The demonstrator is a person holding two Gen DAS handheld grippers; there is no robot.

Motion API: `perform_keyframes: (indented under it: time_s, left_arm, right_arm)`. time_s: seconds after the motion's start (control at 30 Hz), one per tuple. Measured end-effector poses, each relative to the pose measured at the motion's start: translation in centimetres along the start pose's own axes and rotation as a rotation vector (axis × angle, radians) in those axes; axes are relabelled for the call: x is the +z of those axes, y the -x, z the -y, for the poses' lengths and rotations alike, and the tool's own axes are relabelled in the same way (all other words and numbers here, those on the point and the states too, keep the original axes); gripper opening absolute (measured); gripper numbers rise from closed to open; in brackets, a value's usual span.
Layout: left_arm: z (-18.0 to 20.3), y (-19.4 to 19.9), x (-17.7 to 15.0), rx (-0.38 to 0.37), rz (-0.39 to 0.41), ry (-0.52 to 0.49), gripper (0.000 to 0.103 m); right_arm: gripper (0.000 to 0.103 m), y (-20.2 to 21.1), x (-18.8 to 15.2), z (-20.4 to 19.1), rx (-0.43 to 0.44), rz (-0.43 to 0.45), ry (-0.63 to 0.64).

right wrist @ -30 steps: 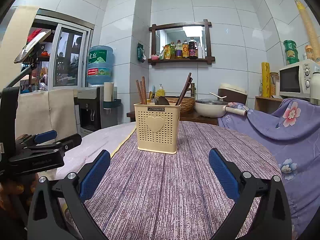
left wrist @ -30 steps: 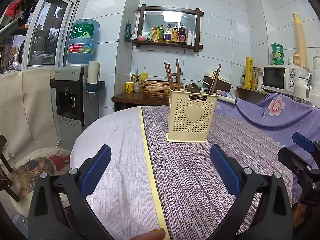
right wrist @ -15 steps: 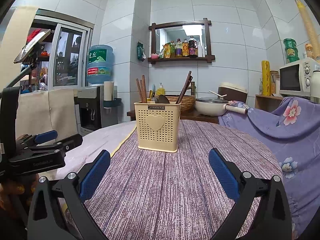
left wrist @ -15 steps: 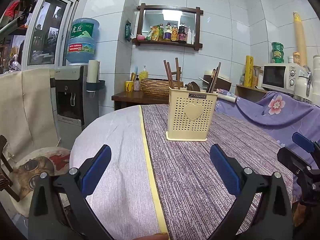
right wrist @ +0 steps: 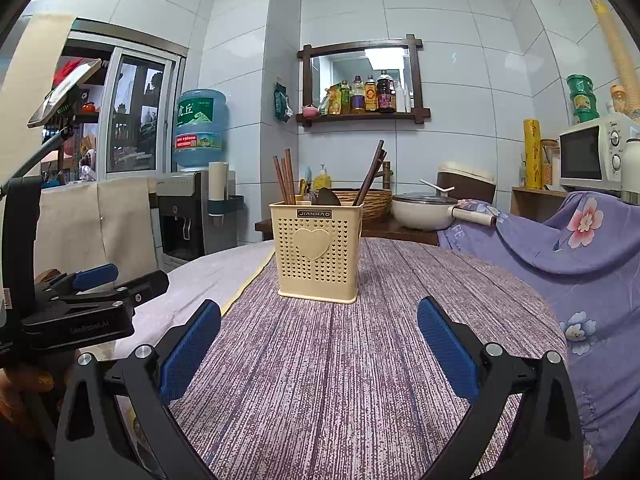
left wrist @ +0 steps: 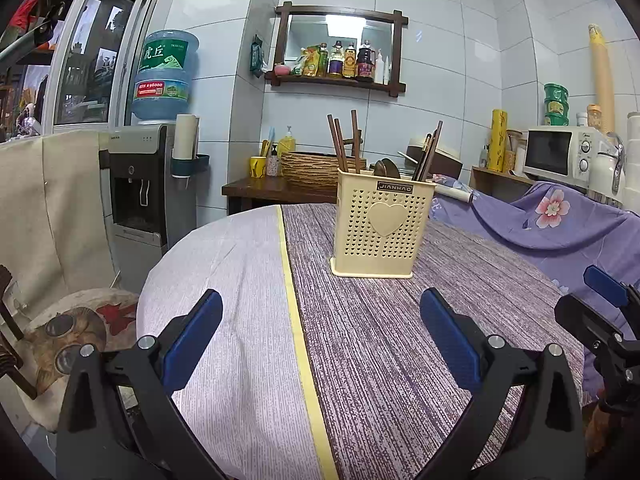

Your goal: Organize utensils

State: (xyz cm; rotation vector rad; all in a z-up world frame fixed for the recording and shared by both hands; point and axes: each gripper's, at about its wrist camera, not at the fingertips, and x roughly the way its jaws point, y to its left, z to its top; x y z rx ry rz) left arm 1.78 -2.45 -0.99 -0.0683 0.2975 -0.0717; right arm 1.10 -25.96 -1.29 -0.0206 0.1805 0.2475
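Both grippers' jaws gape empty before the cream, heart-fronted utensil holder [left wrist: 383, 227] of chopsticks [left wrist: 344, 142].

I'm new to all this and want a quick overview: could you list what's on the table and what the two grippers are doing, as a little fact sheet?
holder: cream utensil holder, upright on the table
contents: brown chopsticks and a dark spoon
left gripper: fingers open, empty, short of the holder
right gripper: fingers open, empty, short of the holder
loose utensils on table: none visible
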Motion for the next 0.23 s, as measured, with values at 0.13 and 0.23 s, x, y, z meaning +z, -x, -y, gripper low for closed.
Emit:
perform_keyframes:
  time_s: [0.13,0.23]
  left_arm:
    - [0.07,-0.12,-0.09,-0.003,-0.014,-0.002,0.097]
    - [0.20,-0.16,-0.14,0.000,-0.016,-0.006,0.097]
  right_arm:
    - [0.097,-0.02,0.00,0.00,-0.001,-0.002,-0.003]
    - [0.097,-0.05,-0.05,-0.01,-0.003,-0.005,-0.004]
